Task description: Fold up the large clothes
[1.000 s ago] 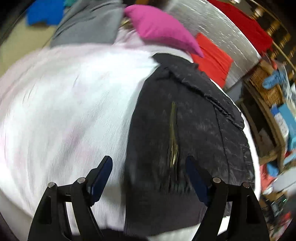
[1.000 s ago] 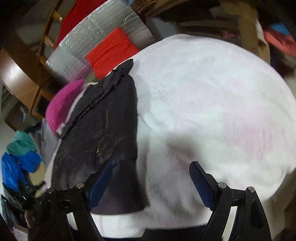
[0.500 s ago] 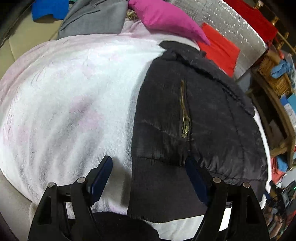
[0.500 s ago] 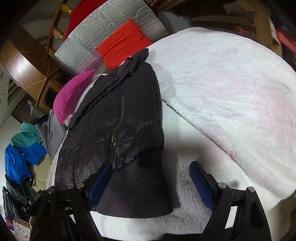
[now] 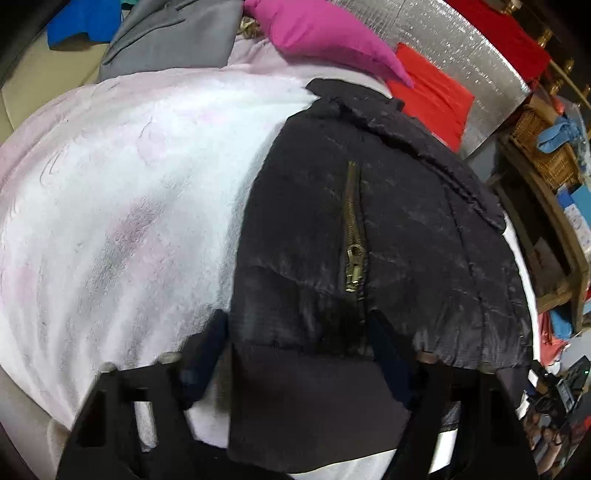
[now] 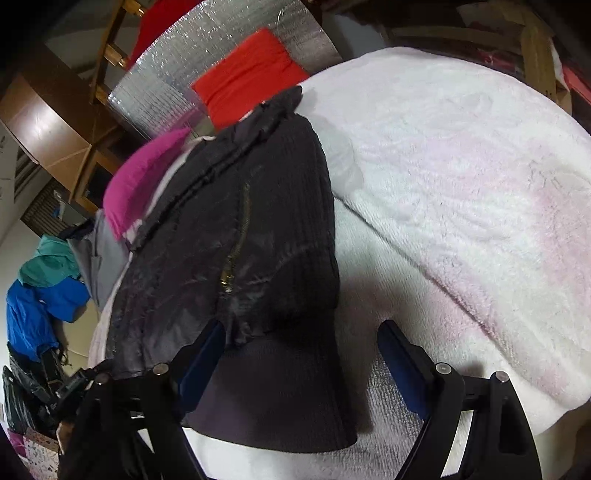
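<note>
A black quilted jacket (image 5: 369,236) with a brass pocket zip (image 5: 354,254) lies folded on a white and pink fluffy blanket (image 5: 129,206). Its ribbed hem (image 5: 314,398) points toward me. My left gripper (image 5: 299,354) is open and low over the hem, its fingers on either side of the jacket's left part. In the right wrist view the same jacket (image 6: 236,266) lies left of centre. My right gripper (image 6: 301,354) is open, with its left finger over the hem (image 6: 273,391) and its right finger over the blanket (image 6: 461,184).
A magenta pillow (image 5: 325,33), a grey garment (image 5: 173,33) and a red cloth (image 5: 436,99) on silver foil sheeting (image 5: 465,48) lie beyond the blanket. Wooden shelves with a wicker basket (image 5: 546,155) stand at the right. Blue and teal clothes (image 6: 40,291) pile up at the left.
Both grippers have pulled back toward the jacket's hem and dropped lower. The jacket now lies still on the blanket, with more of the ribbed hem in view. Both stay open.
</note>
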`<action>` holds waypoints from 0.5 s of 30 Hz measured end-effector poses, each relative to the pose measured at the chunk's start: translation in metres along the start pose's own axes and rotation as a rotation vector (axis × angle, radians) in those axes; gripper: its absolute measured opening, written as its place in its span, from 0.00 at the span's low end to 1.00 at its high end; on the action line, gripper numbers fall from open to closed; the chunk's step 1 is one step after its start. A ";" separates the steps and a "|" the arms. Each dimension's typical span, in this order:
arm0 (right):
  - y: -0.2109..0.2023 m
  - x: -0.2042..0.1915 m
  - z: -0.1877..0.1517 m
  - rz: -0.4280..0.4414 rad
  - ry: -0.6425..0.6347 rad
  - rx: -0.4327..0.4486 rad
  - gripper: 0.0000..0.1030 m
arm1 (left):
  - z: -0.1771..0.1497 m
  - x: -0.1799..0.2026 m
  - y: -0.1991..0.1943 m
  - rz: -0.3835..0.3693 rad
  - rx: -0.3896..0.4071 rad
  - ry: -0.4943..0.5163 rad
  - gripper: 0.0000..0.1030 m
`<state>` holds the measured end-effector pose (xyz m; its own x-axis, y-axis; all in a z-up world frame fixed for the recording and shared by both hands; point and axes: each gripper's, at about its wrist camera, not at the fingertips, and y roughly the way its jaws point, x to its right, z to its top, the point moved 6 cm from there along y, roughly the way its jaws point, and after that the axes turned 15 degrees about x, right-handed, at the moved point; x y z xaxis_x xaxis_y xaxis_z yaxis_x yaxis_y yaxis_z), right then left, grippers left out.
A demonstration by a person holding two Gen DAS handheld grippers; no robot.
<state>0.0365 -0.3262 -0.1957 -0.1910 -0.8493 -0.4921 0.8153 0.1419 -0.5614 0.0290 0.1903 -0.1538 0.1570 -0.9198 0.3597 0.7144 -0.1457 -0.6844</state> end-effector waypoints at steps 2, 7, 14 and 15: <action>0.003 -0.006 -0.002 0.009 -0.028 -0.028 0.40 | -0.001 -0.002 0.000 0.042 -0.001 0.026 0.43; 0.008 -0.013 -0.002 -0.018 -0.074 -0.069 0.21 | 0.005 0.003 -0.008 0.047 -0.001 0.090 0.17; -0.016 -0.017 -0.004 0.032 -0.056 -0.062 0.11 | 0.010 0.011 -0.037 0.021 0.055 0.111 0.15; -0.020 -0.015 -0.007 0.031 -0.058 -0.066 0.10 | 0.007 0.010 -0.043 0.016 0.058 0.112 0.15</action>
<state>0.0198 -0.3128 -0.1817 -0.1326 -0.8720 -0.4712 0.7820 0.2001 -0.5903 0.0049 0.1903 -0.1165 0.0944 -0.9571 0.2738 0.7513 -0.1120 -0.6504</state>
